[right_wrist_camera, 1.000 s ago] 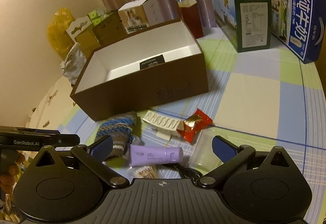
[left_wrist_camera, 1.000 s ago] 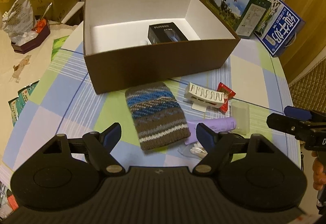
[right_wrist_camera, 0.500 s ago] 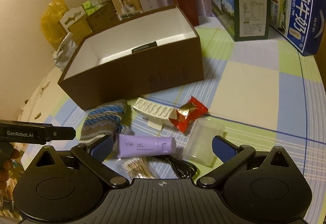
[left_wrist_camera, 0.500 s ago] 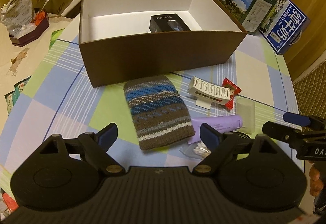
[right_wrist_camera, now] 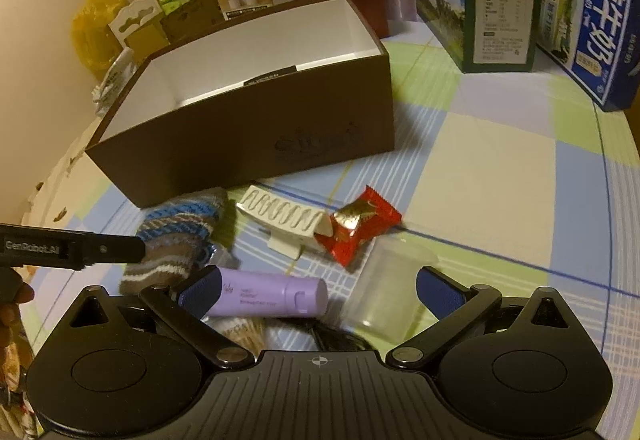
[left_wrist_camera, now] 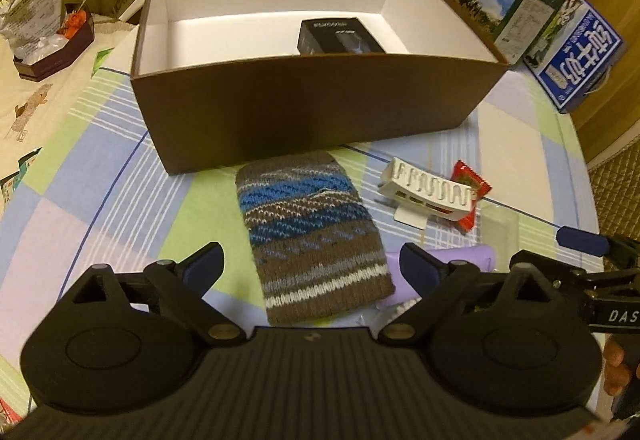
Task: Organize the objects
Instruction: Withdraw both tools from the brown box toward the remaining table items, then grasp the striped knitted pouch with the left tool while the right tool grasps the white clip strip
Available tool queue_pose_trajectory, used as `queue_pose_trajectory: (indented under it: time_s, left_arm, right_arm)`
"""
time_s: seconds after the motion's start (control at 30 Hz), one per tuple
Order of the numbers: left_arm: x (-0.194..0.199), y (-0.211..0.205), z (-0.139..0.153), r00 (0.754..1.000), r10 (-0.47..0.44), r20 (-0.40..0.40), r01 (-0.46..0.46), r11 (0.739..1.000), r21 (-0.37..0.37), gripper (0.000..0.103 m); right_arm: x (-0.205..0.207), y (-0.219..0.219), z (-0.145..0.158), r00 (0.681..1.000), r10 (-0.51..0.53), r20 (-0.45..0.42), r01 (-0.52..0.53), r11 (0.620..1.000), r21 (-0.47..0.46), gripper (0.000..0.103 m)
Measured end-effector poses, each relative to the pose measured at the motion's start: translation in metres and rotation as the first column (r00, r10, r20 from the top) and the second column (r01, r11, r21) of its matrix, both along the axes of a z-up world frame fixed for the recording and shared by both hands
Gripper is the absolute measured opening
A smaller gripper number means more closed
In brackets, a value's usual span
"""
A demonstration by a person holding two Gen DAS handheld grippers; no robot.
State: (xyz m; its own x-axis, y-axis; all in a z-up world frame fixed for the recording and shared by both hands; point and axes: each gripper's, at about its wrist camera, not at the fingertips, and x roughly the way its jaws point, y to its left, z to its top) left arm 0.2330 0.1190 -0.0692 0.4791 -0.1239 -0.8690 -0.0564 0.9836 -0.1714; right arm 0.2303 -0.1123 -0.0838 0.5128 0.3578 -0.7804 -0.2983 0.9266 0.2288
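Both claws spread wide, gripping nothing, low over desk clutter.

Knit pouch [left_wrist_camera: 316, 240] flat between left claw [left_wrist_camera: 312, 264] fingers, just before brown box [left_wrist_camera: 320, 111]. Purple tube [right_wrist_camera: 268, 298] and clear cup [right_wrist_camera: 388, 292] between right claw [right_wrist_camera: 318, 288] fingers; white clip [right_wrist_camera: 284, 220], red wrapper [right_wrist_camera: 360, 224] beyond.

Box [left_wrist_camera: 312, 119]: brown outside, white inside, open-topped; your black carton [left_wrist_camera: 340, 35] lies on its floor.
Knit pouch [left_wrist_camera: 316, 240]: striped brown, blue and white, flat just before the box.
White clip [left_wrist_camera: 428, 193]: ridged, touching the red candy wrapper [right_wrist_camera: 360, 226].
Purple tube [right_wrist_camera: 268, 298]: on its side.
Clear cup [right_wrist_camera: 390, 290]: beside the tube's cap.
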Motion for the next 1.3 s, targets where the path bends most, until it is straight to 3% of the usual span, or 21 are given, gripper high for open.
queue_pose_trajectory:
  time_s: [0.73, 0.83, 1.0, 1.07, 1.1, 1.3]
  left_arm:
    - [0.062, -0.008, -0.051, 0.996, 0.043, -0.083, -0.038, 0.997, 0.061, 0.092]
    - [0.062, -0.004, -0.051, 0.997, 0.038, -0.071, -0.035, 0.998, 0.045, 0.080]
    - [0.055, 0.007, -0.042, 0.999, 0.031, -0.025, -0.030, 0.999, 0.010, 0.037]
    - [0.051, 0.012, -0.037, 0.999, 0.031, -0.010, -0.031, 0.999, 0.010, 0.031]
    - [0.048, 0.016, -0.034, 0.999, 0.034, -0.005, -0.034, 0.999, 0.007, 0.030]
    - [0.025, 0.034, -0.013, 0.998, 0.048, 0.038, -0.049, 0.999, 0.012, 0.029]
  right_arm:
    - [0.058, 0.033, -0.028, 0.986, 0.165, 0.016, -0.164, 0.985, -0.054, 0.101]
    - [0.062, 0.040, -0.033, 0.977, 0.212, 0.018, -0.210, 0.975, -0.067, 0.101]
    - [0.069, 0.053, -0.040, 0.958, 0.285, 0.016, -0.283, 0.955, -0.094, 0.100]
    - [0.070, 0.057, -0.043, 0.947, 0.322, 0.016, -0.319, 0.942, -0.105, 0.096]
    - [0.070, 0.060, -0.045, 0.940, 0.340, 0.017, -0.336, 0.935, -0.113, 0.086]
    - [0.071, 0.068, -0.053, 0.917, 0.400, 0.015, -0.393, 0.907, -0.155, 0.063]
